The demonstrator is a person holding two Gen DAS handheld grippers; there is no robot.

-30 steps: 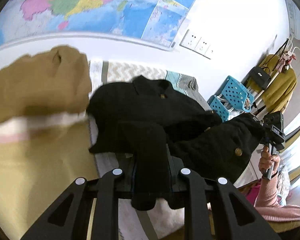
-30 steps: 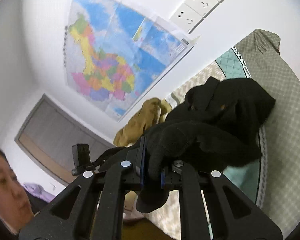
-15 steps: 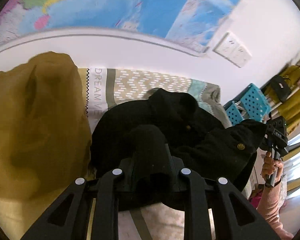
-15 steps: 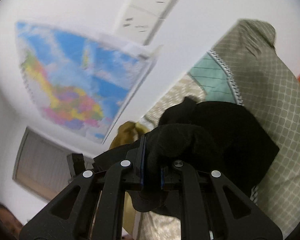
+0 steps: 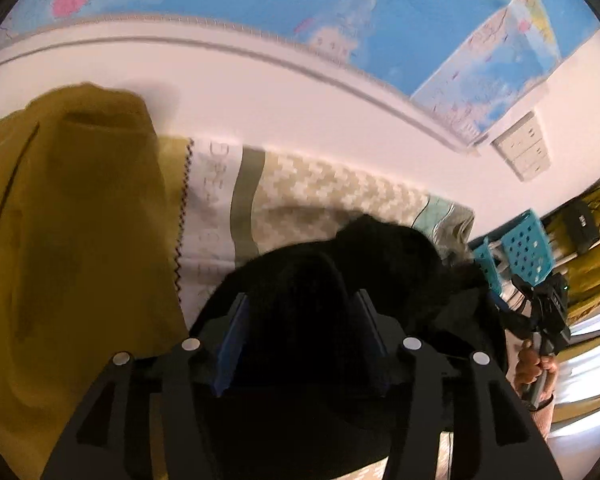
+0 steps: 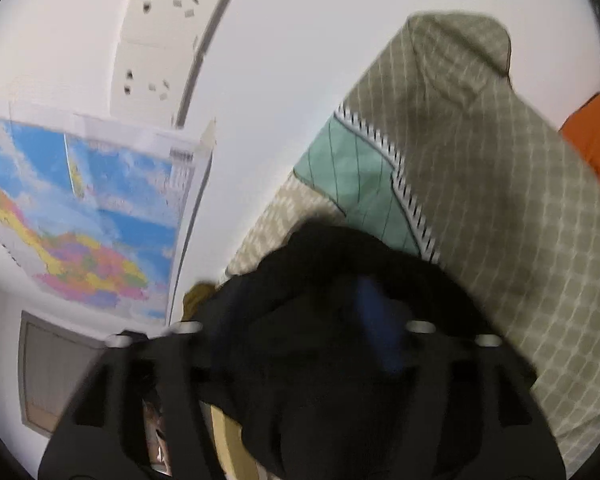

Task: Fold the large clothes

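Opening left hand-held gripper (image 5: 298,312) and right hand-held gripper (image 6: 300,320) — black garment (image 5: 384,252) loose between, orientation unclear

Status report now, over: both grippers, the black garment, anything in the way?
Left gripper and right gripper: jaws opening, black garment between them, no grip. Garment bunched on the patterned bedcover. Mustard garment lies beside it, to the left.

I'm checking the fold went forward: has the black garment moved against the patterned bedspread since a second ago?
Yes. The black garment has bunched toward the camera; in the left wrist view more of the patterned bedspread now lies bare between it and the wall.
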